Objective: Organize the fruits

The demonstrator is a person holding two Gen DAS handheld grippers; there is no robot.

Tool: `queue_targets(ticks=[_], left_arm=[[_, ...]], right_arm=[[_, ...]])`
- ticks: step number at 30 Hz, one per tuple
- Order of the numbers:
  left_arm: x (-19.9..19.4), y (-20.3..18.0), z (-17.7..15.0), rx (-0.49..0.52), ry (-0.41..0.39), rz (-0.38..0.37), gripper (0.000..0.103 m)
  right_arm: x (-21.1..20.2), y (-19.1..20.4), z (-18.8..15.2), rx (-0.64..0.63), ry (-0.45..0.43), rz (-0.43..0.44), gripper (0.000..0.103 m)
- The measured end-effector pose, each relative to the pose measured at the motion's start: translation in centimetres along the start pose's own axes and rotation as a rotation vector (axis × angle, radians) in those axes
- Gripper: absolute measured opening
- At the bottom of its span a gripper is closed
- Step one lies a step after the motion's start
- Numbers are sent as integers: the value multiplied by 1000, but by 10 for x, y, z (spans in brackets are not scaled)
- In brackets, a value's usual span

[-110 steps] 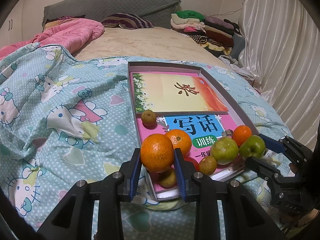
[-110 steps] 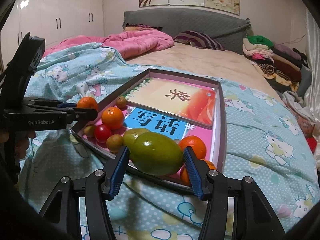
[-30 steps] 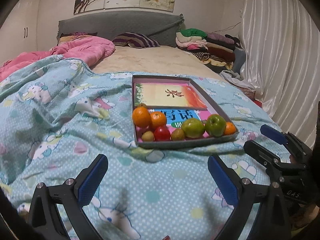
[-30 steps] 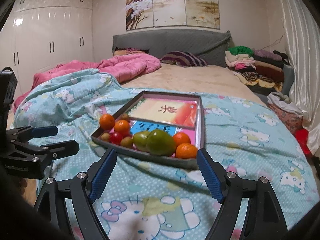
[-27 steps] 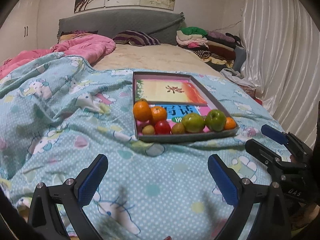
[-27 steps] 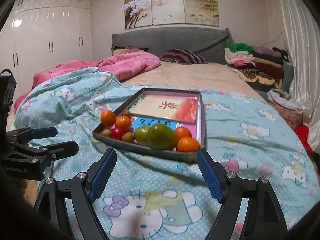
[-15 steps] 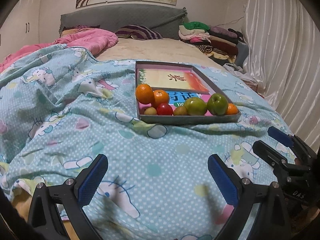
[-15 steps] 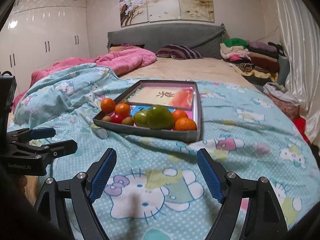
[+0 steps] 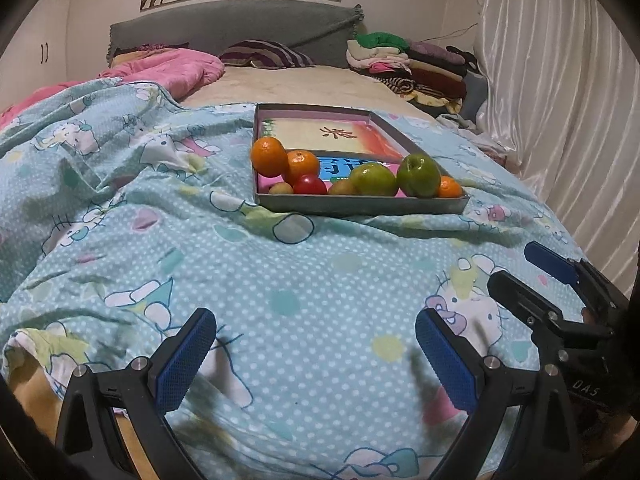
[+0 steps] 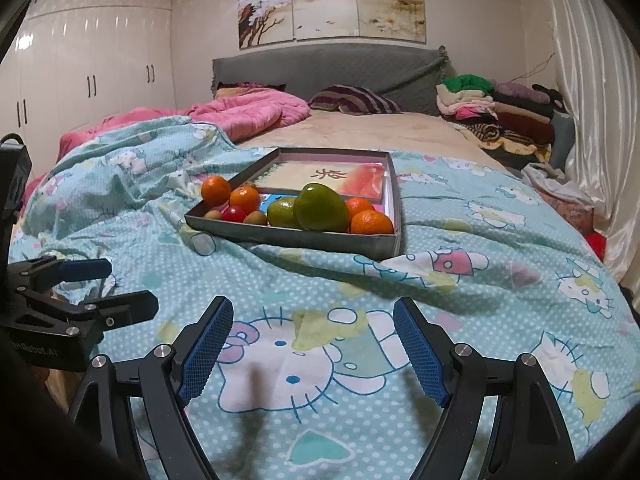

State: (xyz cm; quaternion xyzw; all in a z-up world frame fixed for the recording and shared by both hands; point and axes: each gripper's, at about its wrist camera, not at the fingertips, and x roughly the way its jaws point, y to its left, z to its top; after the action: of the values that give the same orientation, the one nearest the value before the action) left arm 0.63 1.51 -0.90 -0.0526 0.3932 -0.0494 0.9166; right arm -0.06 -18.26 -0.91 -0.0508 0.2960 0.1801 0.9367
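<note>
both claws (image 9: 312,354) (image 10: 314,346) gape empty, pulled farther back from tray (image 9: 360,204).

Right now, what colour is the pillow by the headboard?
Purple and dark striped pillow, clearest in the right wrist view.

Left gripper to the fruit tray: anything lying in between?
Only the Hello Kitty blanket lies between the open left gripper and the tray, in the left wrist view.
</note>
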Motion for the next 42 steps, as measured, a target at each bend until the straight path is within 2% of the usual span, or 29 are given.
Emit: queue_targets(ticks=[42], left_arm=[[4, 9, 1, -19, 3, 32, 101]], right_arm=[[11, -1, -5, -7, 22, -11, 84]])
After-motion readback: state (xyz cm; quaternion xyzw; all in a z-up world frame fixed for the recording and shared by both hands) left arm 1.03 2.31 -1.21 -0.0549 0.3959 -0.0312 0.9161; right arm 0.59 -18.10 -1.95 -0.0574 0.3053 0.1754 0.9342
